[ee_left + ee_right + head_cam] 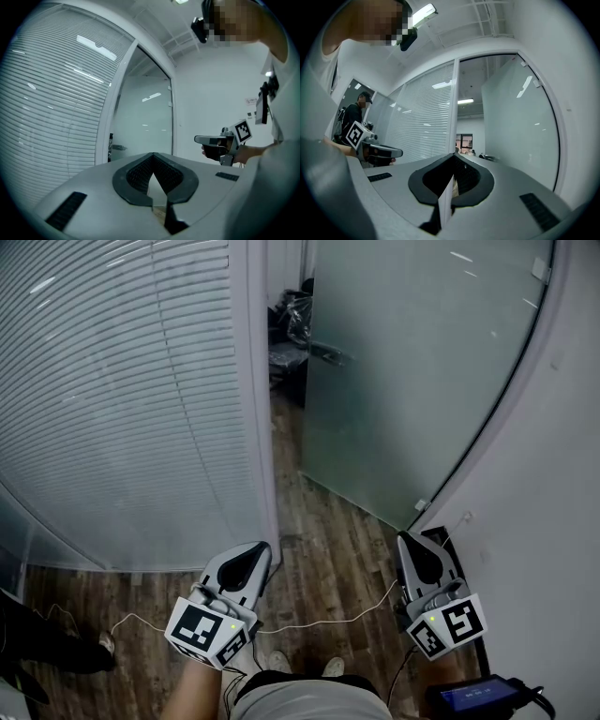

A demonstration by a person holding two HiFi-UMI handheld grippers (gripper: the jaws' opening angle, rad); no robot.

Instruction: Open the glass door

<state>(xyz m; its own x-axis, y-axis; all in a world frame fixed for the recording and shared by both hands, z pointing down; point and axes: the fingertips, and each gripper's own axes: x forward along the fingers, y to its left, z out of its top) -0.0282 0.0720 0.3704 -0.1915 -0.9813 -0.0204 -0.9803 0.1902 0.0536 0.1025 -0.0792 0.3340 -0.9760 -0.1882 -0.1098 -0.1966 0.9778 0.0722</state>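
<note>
Glass door [412, 381] is just the one frosted panel, standing swung open away from the camera. That leaves a dark gap between its edge and the white frame post [261, 390], with some dark clutter visible through the gap. It has one handle [330, 355], up near that free edge. Left of the post there's one big pane covered in horizontal blinds [122, 399].

Two grippers in play, both held low over the wood floor [328, 549] and well apart from the door, touching nothing. Left gripper [251, 557] has its jaws pressed together with nothing between them, and it's the same story for the right gripper [417, 557]. Each one carries its own marker cube, so two cubes in total, sitting at the back ends closest to the person.

One thin white cable [319, 622] runs across the floor between the two grippers. One small device with a blue screen [478, 697] sits at the bottom right. One other person's shoe [105, 643] pokes in at the far left
</note>
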